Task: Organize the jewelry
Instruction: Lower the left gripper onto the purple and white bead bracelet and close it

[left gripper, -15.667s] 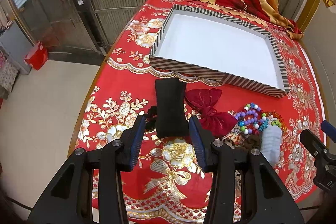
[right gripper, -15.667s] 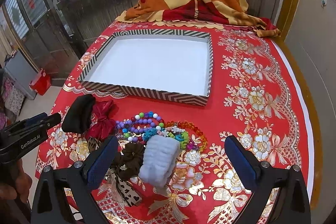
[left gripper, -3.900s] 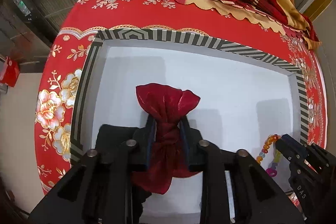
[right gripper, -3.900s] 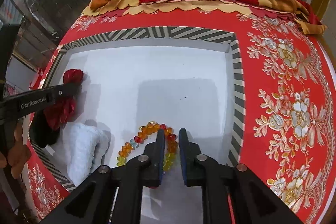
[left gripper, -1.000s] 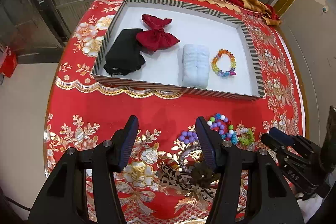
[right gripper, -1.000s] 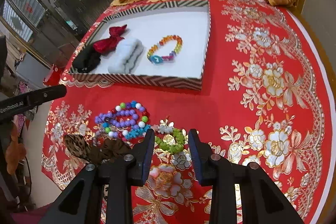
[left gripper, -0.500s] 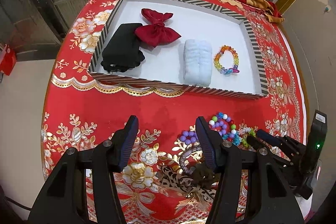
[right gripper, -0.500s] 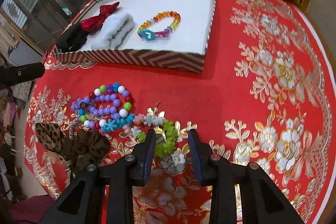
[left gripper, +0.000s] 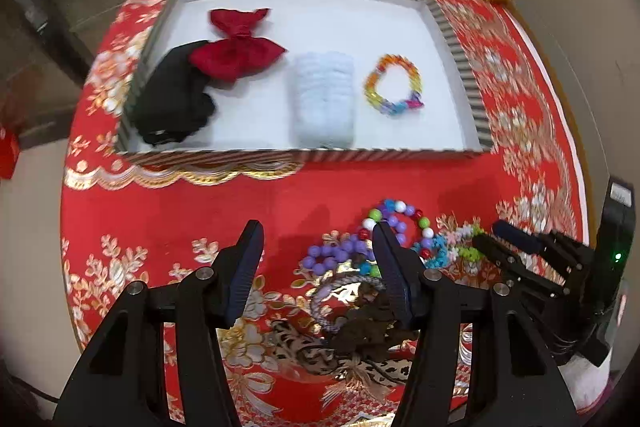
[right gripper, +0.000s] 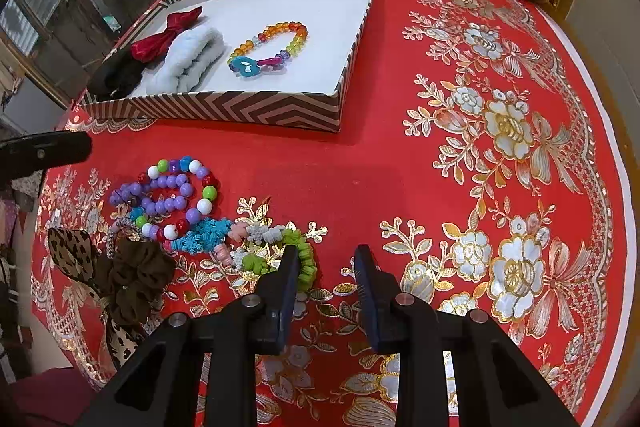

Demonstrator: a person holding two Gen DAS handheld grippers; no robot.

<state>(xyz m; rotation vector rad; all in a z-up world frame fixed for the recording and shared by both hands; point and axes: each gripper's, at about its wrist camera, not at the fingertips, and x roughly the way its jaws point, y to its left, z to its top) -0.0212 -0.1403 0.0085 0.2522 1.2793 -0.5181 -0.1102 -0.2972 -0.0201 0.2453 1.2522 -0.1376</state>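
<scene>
1. Tray (right gripper: 256, 111) with a striped rim sits at the far left of the red floral surface (right gripper: 400, 167); from left to right it holds a black fabric piece (right gripper: 116, 75), a red bow (right gripper: 166, 35), a pale blue scrunchie (right gripper: 188, 61) and a rainbow bead bracelet (right gripper: 272, 43) with a blue heart charm.
2. Left gripper (left gripper: 316, 263) hangs above the near cluster, pointing steeply down; its fingers stand wide apart and hold nothing; under and between them lie a brown scrunchie (left gripper: 368, 331) and a leopard-print bow (left gripper: 304, 347), the latter only partly visible.
3. Loose pieces lie on the surface near the tray's front wall: a purple bead bracelet (right gripper: 160, 195) ringed by a multicoloured bead bracelet (right gripper: 200, 183), touching each other; just right of them a turquoise snowflake band (right gripper: 204, 233), then a green bracelet (right gripper: 296, 255) with pale charms.
4. Right gripper (right gripper: 326, 267) points steeply down at the right end of that cluster; its fingers are narrowly apart and closing; the left fingertip sits against the green bracelet's right edge, the gap itself shows only cloth, and nothing is clamped.
</scene>
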